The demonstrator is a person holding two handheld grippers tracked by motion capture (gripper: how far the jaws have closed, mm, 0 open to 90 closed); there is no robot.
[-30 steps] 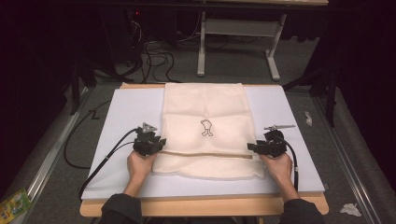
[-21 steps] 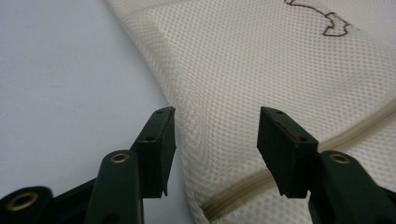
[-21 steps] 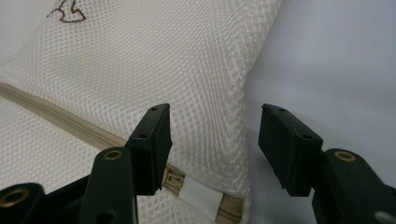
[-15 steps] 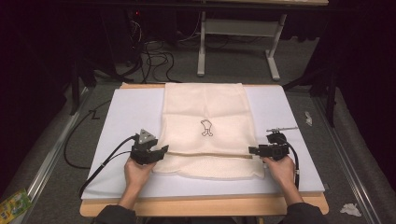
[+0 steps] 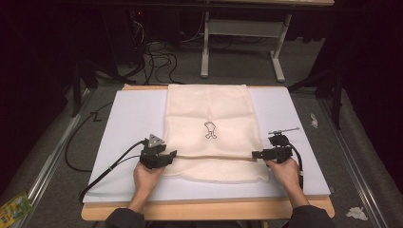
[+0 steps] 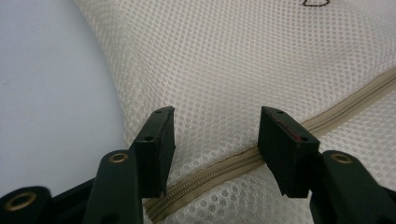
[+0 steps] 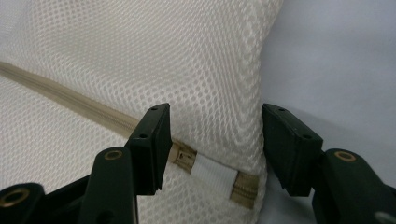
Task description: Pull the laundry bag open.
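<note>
Mesh bag [image 5: 209, 130] is seen centred on the white mat [image 5: 126, 126] from above, its zip flanked at nine and three o'clock by left gripper [image 5: 172, 154] and right gripper [image 5: 255, 155]; in both gripper views, jaws are held apart, unclamped, apparently for grasping the zip ends [image 7: 212, 175].
</note>
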